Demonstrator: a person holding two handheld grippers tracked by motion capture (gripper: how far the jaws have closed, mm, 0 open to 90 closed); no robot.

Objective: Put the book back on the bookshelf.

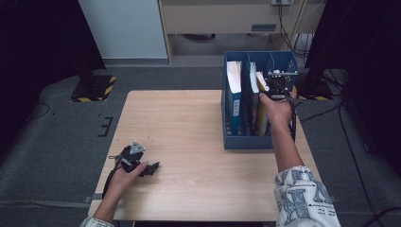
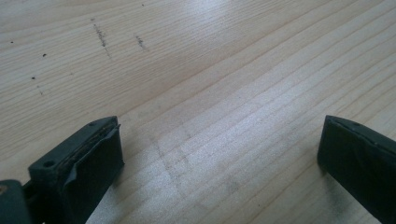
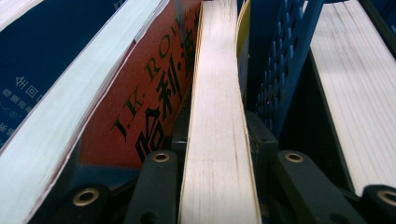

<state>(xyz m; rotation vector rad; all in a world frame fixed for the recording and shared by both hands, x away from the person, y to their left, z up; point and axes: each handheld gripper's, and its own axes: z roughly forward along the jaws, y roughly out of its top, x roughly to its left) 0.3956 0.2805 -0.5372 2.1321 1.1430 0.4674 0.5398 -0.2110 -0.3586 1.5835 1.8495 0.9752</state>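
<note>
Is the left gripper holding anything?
No: the left gripper rests with jaws wide apart over the bare wooden table, nothing between them.

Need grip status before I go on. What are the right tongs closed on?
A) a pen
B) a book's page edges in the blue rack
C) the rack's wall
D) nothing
B: in the right gripper view the right tongs flank the book inside the blue rack.
</note>
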